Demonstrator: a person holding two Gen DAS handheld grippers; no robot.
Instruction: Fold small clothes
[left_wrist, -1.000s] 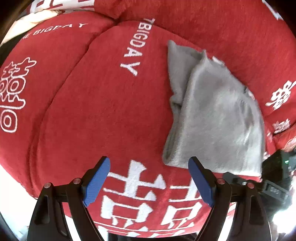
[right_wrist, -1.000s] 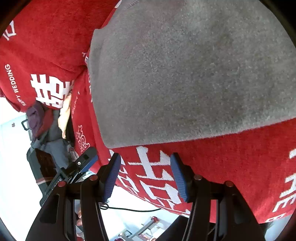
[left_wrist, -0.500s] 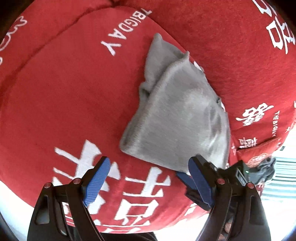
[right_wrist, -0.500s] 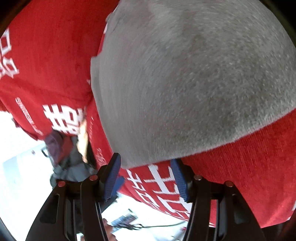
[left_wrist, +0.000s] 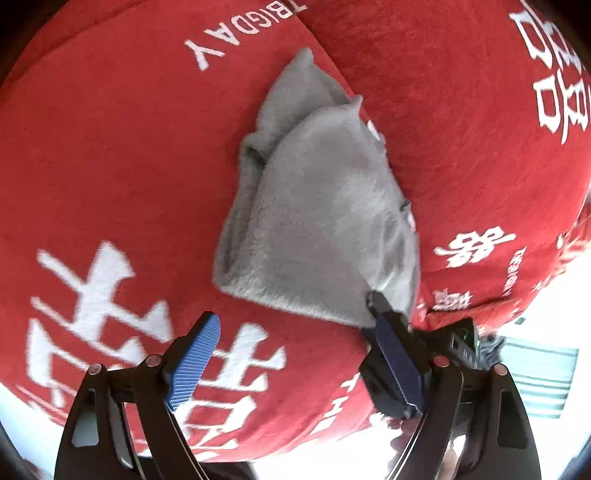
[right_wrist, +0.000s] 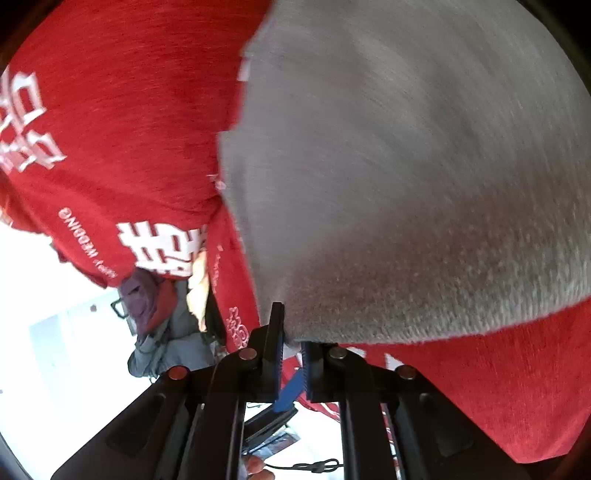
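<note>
A small grey fleece garment lies folded on a red sofa cover with white lettering. My left gripper is open and empty, just short of the garment's near edge. My right gripper is shut on the garment's near corner; in the left wrist view its tip pinches the garment's near right corner. The garment fills most of the right wrist view.
The cushion's front edge drops off just behind both grippers. A bundle of grey and purple clothes or bags sits beside the sofa. A bright floor lies below.
My right gripper went from open to shut on the garment's near corner. My left gripper swung right and closer to the garment, staying open.
</note>
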